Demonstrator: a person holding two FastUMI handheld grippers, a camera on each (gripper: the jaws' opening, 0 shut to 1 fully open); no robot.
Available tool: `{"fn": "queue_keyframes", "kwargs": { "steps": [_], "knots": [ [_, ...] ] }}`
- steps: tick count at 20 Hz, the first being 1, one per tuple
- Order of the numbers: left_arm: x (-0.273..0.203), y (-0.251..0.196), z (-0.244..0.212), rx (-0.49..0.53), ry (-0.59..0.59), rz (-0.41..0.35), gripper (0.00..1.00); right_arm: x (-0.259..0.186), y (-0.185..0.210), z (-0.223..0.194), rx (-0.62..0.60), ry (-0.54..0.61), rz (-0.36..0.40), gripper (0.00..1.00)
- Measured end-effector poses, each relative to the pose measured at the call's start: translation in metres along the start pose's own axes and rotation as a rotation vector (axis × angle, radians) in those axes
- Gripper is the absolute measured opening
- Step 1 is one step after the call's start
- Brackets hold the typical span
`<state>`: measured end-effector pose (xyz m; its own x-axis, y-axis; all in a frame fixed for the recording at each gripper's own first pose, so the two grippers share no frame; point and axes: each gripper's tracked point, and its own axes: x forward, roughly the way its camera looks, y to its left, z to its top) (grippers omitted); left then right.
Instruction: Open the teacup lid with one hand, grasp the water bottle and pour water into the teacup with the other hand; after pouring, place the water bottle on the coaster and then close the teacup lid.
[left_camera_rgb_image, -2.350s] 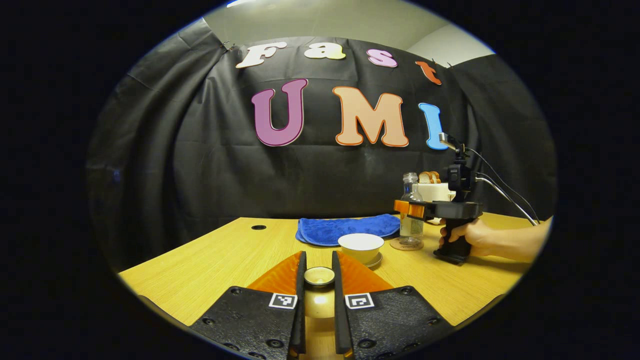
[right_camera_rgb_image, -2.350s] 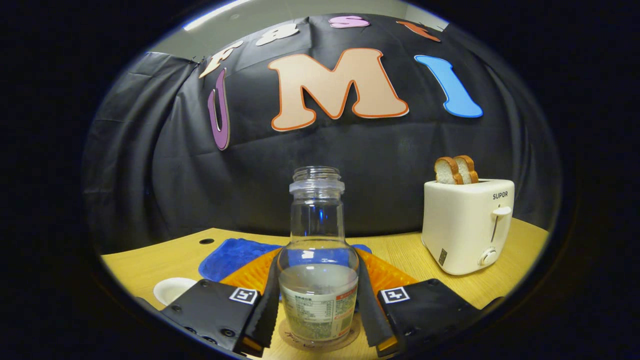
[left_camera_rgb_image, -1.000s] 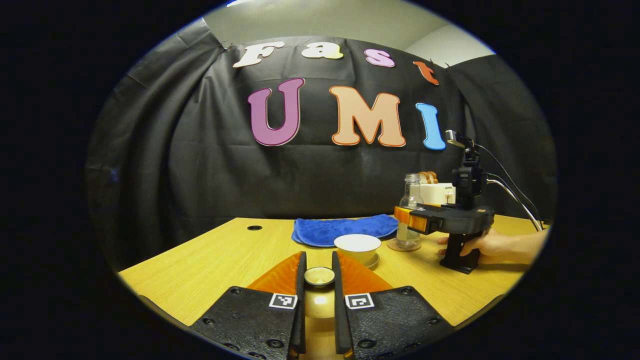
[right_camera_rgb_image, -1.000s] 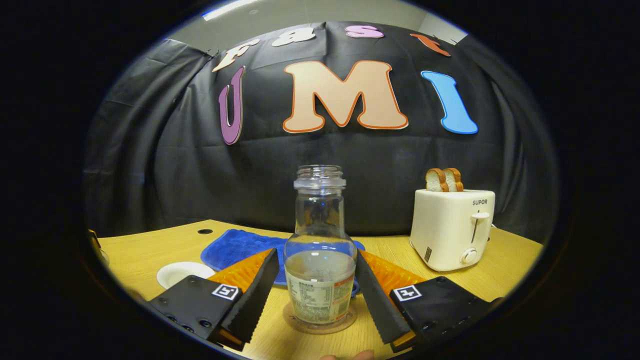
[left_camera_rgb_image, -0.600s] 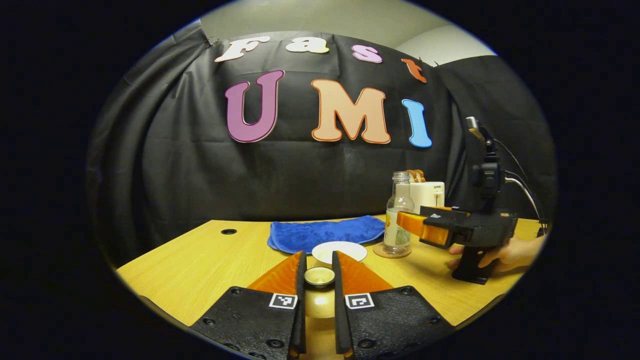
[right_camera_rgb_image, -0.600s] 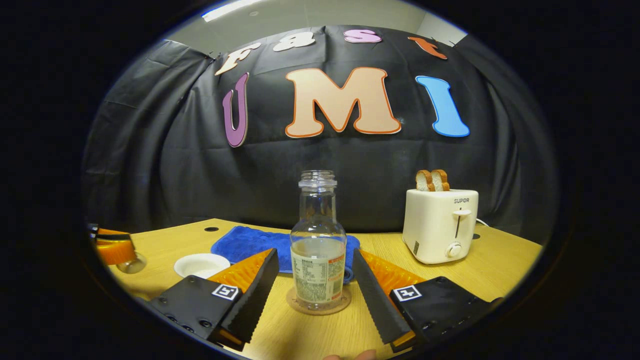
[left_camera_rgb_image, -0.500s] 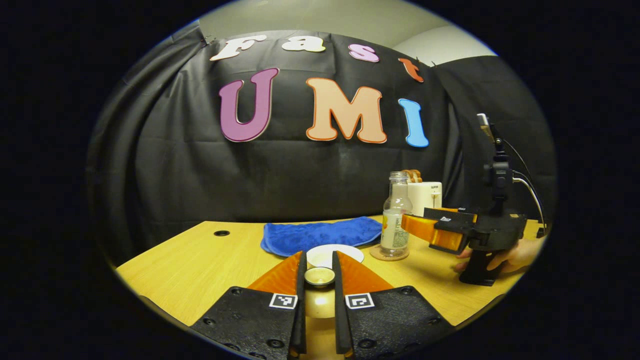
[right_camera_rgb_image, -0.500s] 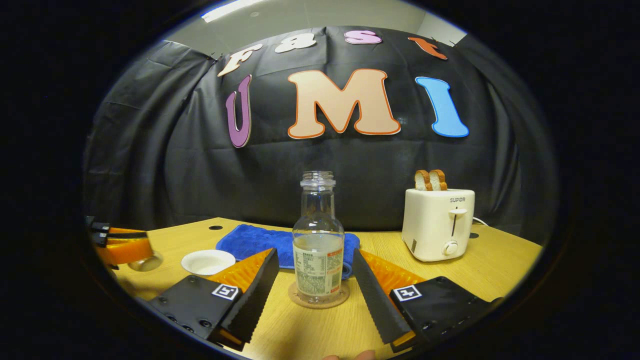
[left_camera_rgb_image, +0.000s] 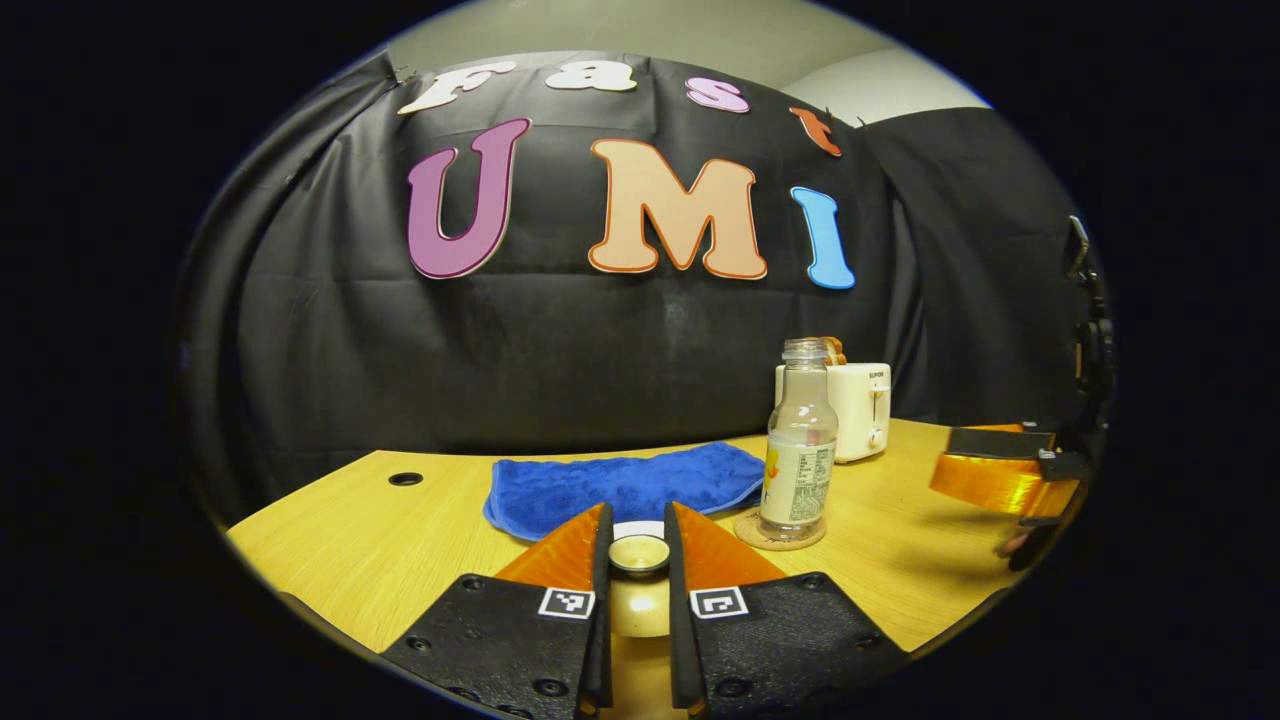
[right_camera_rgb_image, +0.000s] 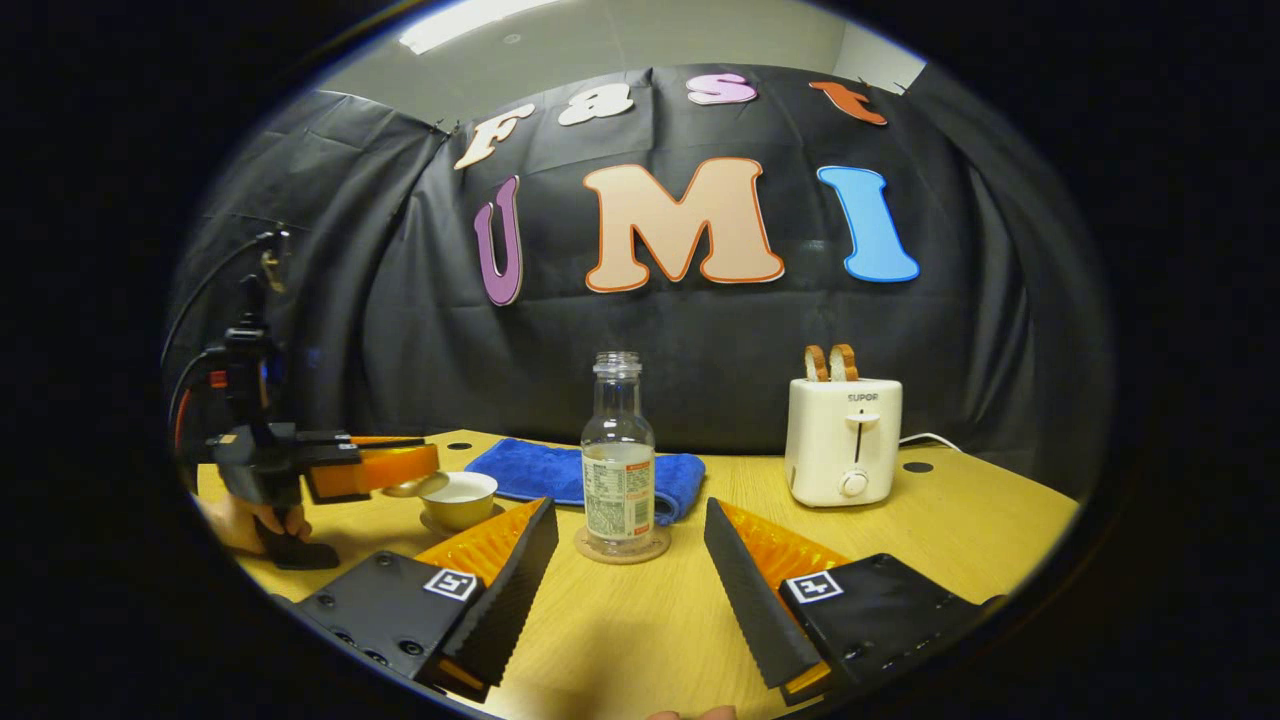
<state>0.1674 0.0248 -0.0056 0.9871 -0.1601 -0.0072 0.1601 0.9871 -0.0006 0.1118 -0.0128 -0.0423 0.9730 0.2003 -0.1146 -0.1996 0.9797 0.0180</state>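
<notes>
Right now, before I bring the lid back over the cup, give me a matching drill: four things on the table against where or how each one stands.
Things:
1. water bottle
2. teacup lid
3. teacup
4. bread slices

States:
A. uncovered, on its saucer
B. upright on the coaster
C. clamped in the left tool
D. sticking up from the toaster

Pairs: 1-B, 2-C, 3-A, 4-D
</notes>
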Motion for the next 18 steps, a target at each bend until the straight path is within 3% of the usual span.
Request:
{"fn": "queue_keyframes", "kwargs": {
  "steps": [2, 3, 4, 5, 13, 18],
  "knots": [
    [0.010, -0.003, -0.002, 0.005, 0.013, -0.008, 0.20, -0.014, -0.009, 0.001, 0.000, -0.002, -0.006, 0.90],
    [0.014, -0.004, -0.003, 0.013, 0.019, -0.011, 0.20, -0.022, -0.012, 0.001, 0.000, -0.004, -0.007, 1.00],
    [0.018, -0.004, -0.004, 0.021, 0.027, -0.011, 0.20, -0.027, -0.014, 0.001, 0.001, -0.003, -0.008, 1.00],
    [0.022, -0.004, -0.005, 0.030, 0.040, -0.011, 0.20, -0.032, -0.016, 0.001, 0.000, -0.005, -0.007, 0.90],
    [0.037, -0.001, -0.021, 0.047, 0.146, 0.013, 0.20, -0.042, -0.015, 0.001, 0.000, -0.003, 0.012, 0.90],
    [0.037, 0.001, -0.022, 0.051, 0.149, 0.024, 0.22, -0.043, -0.016, 0.001, 0.001, -0.004, 0.010, 0.90]
  ]
}}
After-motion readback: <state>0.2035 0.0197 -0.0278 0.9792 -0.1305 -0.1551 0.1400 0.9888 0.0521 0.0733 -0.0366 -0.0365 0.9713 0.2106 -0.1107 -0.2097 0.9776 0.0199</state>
